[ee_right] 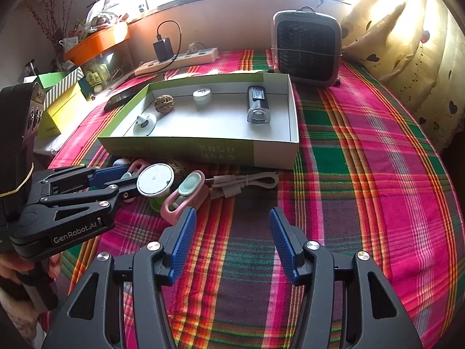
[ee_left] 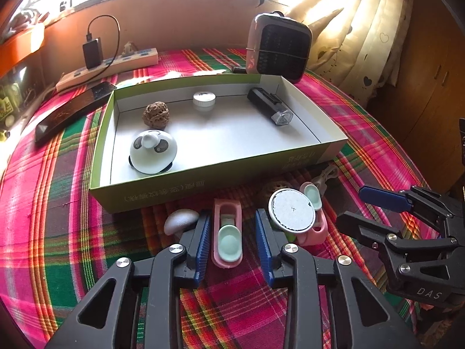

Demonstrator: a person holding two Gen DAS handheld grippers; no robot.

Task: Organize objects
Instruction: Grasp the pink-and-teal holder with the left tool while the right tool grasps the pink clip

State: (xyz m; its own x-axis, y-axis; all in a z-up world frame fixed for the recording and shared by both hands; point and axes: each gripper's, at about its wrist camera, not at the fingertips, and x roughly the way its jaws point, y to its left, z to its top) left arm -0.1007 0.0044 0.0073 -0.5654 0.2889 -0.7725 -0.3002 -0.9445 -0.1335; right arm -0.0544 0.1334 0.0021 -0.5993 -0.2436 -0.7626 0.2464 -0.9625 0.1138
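A green and white cardboard box (ee_left: 203, 174) lies on the plaid cloth; it also shows in the right wrist view (ee_right: 273, 152). Inside are a panda toy (ee_left: 153, 151), a walnut (ee_left: 155, 111), a small white jar (ee_left: 204, 99) and a black flashlight (ee_left: 270, 106). In front of the box lie a pink and mint clip (ee_left: 227, 232), a white shell (ee_left: 180, 220), a round white-topped green item (ee_left: 291, 210), a second pink clip (ee_right: 186, 196) and a white cable (ee_right: 247, 183). My left gripper (ee_left: 232, 226) is open, its fingers either side of the pink clip. My right gripper (ee_right: 231, 232) is open and empty over bare cloth.
A small heater (ee_left: 279, 46) stands behind the box. A power strip (ee_left: 110, 67) with a black charger and a dark phone (ee_left: 72, 110) lie at the back left. Yellow and green boxes (ee_right: 62, 101) sit at the left table edge. Curtains (ee_right: 407, 43) hang on the right.
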